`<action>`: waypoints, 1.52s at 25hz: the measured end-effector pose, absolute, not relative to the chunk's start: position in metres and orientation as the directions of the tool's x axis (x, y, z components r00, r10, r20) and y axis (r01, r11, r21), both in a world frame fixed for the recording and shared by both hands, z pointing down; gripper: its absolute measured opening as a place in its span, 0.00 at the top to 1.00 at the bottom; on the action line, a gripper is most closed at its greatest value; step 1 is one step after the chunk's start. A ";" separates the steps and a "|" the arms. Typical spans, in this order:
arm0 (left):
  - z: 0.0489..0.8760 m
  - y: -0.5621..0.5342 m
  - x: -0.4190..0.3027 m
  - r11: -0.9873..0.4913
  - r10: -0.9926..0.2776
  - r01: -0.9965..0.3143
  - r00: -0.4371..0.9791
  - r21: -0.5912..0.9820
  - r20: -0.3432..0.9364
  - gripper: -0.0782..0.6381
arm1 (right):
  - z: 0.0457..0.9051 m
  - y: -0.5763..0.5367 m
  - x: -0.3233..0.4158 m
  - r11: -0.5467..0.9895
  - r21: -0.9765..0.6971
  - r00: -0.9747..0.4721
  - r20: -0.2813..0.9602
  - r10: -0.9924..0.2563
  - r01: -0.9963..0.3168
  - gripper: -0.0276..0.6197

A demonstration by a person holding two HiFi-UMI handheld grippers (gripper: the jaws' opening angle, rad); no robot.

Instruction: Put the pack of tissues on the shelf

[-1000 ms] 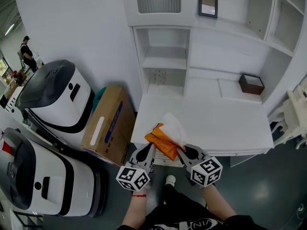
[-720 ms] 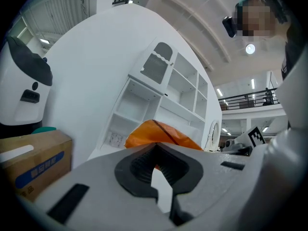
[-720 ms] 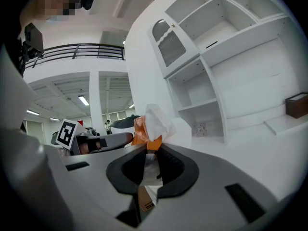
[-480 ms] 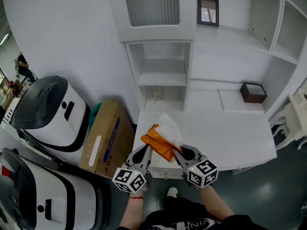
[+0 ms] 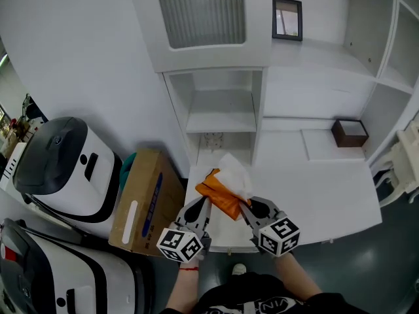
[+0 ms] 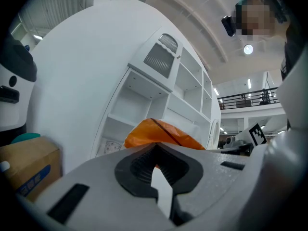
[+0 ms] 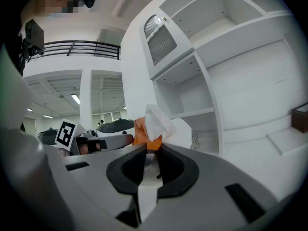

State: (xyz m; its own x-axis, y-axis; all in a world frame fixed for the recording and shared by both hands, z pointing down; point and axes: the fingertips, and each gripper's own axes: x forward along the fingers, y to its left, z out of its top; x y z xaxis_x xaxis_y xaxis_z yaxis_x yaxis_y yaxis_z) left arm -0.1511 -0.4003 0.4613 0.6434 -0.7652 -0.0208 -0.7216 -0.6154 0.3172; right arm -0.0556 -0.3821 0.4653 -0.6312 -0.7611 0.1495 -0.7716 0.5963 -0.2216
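The person's 2 forearms reach out from the bottom of the head view, each holding a gripper with a marker cube at its back. The left gripper [image 5: 203,203] has its jaws clenched on the orange wrapper of the pack of tissues [image 5: 221,193]. In the left gripper view the wrapper [image 6: 161,132] bulges up right behind the closed tips [image 6: 156,153]. The right gripper [image 5: 244,205] grasps the same pack from the other side. In its own view the jaws [image 7: 147,156] pinch orange film and white paper, and a loose white tissue [image 7: 156,121] sticks up out of the pack [image 7: 140,131].

The pack hangs between the 2 grippers, off the surface, over the near left part of the white table [image 5: 321,191].

To the left, on the floor, a cardboard box [image 5: 145,198] leans against the table's side, with 2 white-and-black machines [image 5: 55,165] beside it.

Beyond the pack stands the white shelf unit [image 5: 221,113], its open compartments facing the person. Further right on the table sits a small dark brown box [image 5: 349,133], and a framed picture [image 5: 287,19] rests on the ledge above.
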 end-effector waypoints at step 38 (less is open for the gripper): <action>0.425 -0.549 -0.136 -0.829 -0.527 -0.498 0.848 0.256 -0.059 0.88 | 0.412 -0.541 -0.062 0.358 -0.107 -0.369 0.117 -0.922 -0.928 0.92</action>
